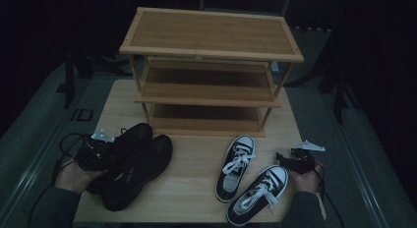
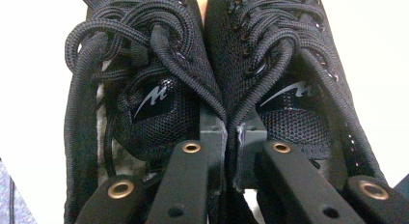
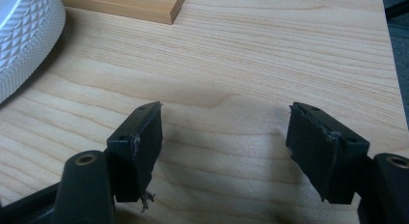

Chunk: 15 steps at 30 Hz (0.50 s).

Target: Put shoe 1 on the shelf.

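High view: a pale wooden surface (image 1: 196, 164) is seen in a dark room, with a three-tier rack (image 1: 210, 66) at 12 o'clock. Black shoes (image 1: 130, 161) lie at 8 o'clock, their inner collars pinched together by the left gripper (image 2: 231, 151), jaws closed on them. White-laced sneakers (image 1: 251, 181) lie at 5 o'clock. The right gripper (image 3: 224, 142) is held at 4 o'clock, jaws spread wide over bare wood.

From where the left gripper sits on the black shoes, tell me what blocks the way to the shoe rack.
Nothing visible does. The left gripper is clamped on the inner collars of the black shoes, and bare table runs from their toes to the shoe rack. The white-toed sneakers lie off to the right.
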Each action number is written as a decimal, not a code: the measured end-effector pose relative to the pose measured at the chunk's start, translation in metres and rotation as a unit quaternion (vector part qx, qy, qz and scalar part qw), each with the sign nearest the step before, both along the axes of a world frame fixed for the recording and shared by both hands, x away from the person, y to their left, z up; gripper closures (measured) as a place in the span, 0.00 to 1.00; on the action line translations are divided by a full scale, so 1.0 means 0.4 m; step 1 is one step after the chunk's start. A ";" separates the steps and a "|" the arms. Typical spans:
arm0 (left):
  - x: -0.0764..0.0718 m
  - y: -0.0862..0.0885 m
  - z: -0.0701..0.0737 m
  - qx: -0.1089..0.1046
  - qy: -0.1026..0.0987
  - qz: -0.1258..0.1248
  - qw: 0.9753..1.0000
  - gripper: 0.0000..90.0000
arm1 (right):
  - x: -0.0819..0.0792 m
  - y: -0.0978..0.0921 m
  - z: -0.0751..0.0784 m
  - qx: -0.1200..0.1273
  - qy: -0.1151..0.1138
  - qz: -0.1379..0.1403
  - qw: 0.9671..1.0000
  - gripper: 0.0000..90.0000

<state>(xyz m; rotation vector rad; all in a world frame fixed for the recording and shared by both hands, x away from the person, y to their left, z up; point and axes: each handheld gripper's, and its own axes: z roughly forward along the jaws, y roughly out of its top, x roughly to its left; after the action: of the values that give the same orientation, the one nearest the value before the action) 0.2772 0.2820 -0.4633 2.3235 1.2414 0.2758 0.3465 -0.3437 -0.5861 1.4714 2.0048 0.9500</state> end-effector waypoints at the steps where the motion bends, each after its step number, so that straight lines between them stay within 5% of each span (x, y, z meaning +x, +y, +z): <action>1: 0.000 -0.002 0.003 0.000 0.000 -0.001 1.000 0.95 | 0.000 0.000 0.000 0.000 0.000 0.000 1.000 0.32; 15: 0.012 -0.048 0.022 -0.002 -0.011 -0.018 1.000 0.95 | 0.000 0.000 0.000 0.000 0.000 0.000 1.000 0.32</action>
<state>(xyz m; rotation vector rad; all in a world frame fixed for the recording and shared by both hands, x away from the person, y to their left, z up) 0.2820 0.2628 -0.4544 2.3301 1.1881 0.2840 0.3465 -0.3437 -0.5861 1.4718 2.0049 0.9503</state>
